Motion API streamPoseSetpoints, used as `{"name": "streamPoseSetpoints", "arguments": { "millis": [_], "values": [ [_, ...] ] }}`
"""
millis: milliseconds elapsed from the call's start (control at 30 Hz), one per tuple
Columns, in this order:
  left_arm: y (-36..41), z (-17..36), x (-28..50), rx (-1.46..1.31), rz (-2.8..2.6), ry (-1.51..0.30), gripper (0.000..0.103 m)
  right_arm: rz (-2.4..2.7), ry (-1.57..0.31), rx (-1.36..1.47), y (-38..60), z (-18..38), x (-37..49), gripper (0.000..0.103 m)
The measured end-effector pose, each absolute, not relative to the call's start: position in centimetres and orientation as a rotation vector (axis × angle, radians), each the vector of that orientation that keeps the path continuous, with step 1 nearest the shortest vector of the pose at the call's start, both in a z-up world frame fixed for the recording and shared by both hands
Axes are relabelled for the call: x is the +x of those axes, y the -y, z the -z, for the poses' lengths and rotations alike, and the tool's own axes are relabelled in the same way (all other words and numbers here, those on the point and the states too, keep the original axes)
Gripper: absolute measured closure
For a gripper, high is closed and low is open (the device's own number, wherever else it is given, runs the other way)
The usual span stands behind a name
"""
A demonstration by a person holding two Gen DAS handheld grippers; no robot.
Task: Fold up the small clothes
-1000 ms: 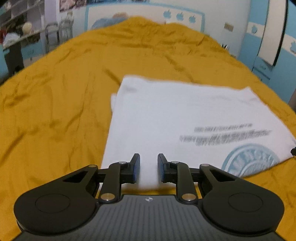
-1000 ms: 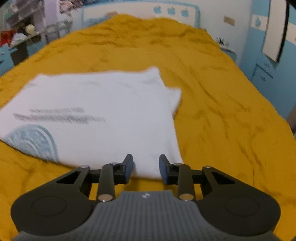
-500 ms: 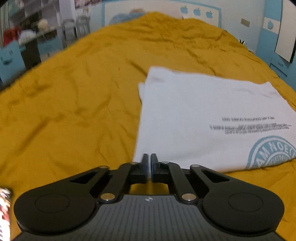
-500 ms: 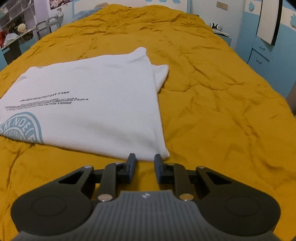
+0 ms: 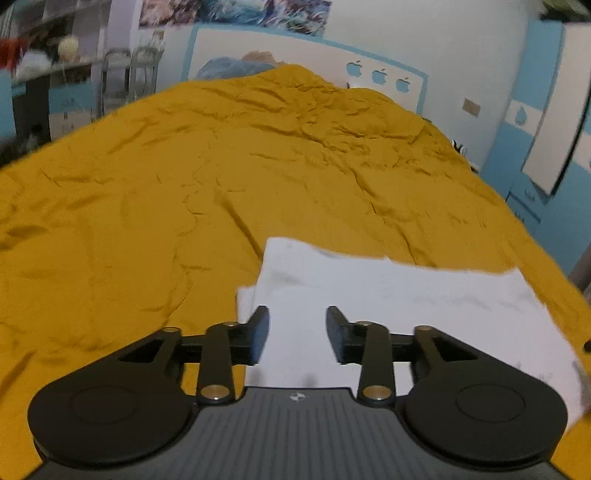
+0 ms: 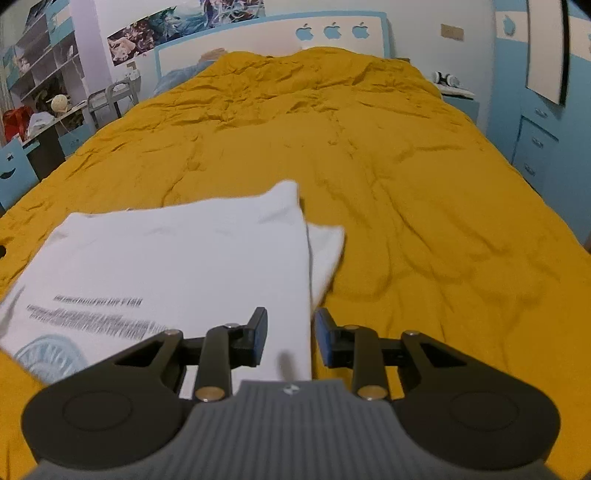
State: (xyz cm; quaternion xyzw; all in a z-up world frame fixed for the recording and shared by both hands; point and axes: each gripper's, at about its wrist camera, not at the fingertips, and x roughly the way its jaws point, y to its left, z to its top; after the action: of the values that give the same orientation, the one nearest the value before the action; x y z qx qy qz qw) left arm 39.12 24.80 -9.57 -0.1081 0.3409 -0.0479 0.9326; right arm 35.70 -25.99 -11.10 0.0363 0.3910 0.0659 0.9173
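Note:
A white T-shirt [image 5: 406,306] with black text and a blue round print lies partly folded on the mustard bed cover [image 5: 184,184]. My left gripper [image 5: 297,336] is open and empty, just above the shirt's left edge. In the right wrist view the shirt [image 6: 177,258] lies flat, a sleeve poking out at its right side. My right gripper [image 6: 290,338] is open and empty over the shirt's right edge, near its front corner.
The mustard cover [image 6: 406,184] spreads wide and wrinkled to the headboard [image 6: 332,33]. Shelves and a desk [image 6: 40,110] stand at the left. Blue drawers [image 6: 535,147] and a nightstand [image 6: 458,96] stand at the right.
Both grippers have moved forward over the shirt's side edges. The left gripper, shut half a second ago, has opened. The right gripper has opened wider.

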Motion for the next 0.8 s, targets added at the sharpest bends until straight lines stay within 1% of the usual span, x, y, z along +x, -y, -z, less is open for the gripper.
{"name": "streamPoseSetpoints", "arguments": {
  "millis": [100,133,200,367,433,533,567,600,633,667,700,733,800],
  "values": [
    [-26.3,11.0,42.2,-0.32,0.09,-0.709,0.051,-0.157,-0.799,0.122,26.2,11.7,39.4,0.078],
    [-26.8,11.4,43.5,-0.356,0.087,-0.709,0.048,-0.155,-0.796,0.128,26.2,11.9,40.6,0.077],
    [-27.7,12.6,45.4,-0.413,0.074,-0.714,0.047,-0.152,-0.792,0.129,26.1,12.4,43.1,0.074],
    [-29.0,15.5,49.7,-0.472,0.052,-0.779,0.047,-0.178,-0.804,0.212,26.3,14.3,48.9,0.072],
    [-29.1,16.7,50.8,-0.486,0.062,-0.808,0.047,-0.176,-0.811,0.185,25.7,15.1,50.9,0.07],
    [-29.2,17.8,51.2,-0.513,0.087,-0.794,0.048,-0.172,-0.816,0.214,26.1,16.3,53.2,0.069],
    [-29.4,18.0,51.3,-0.53,0.099,-0.786,0.052,-0.173,-0.817,0.27,26.7,16.8,53.9,0.069],
    [-29.4,18.1,51.4,-0.548,0.109,-0.78,0.062,-0.173,-0.814,0.324,27.2,17.2,54.2,0.069],
    [-29.4,18.2,51.4,-0.56,0.119,-0.774,0.074,-0.175,-0.812,0.389,27.8,17.6,54.7,0.07],
    [-29.3,18.1,51.4,-0.566,0.132,-0.767,0.081,-0.179,-0.809,0.439,28.2,18.0,55.0,0.079],
    [-29.1,18.0,51.4,-0.557,0.135,-0.759,0.087,-0.191,-0.811,0.481,28.5,18.4,55.5,0.091],
    [-28.9,17.7,51.2,-0.536,0.128,-0.748,0.091,-0.205,-0.817,0.503,28.5,18.7,55.5,0.091],
    [-28.4,17.0,50.8,-0.506,0.129,-0.716,0.094,-0.212,-0.8,0.513,28.5,18.9,55.5,0.096]
  ]
}}
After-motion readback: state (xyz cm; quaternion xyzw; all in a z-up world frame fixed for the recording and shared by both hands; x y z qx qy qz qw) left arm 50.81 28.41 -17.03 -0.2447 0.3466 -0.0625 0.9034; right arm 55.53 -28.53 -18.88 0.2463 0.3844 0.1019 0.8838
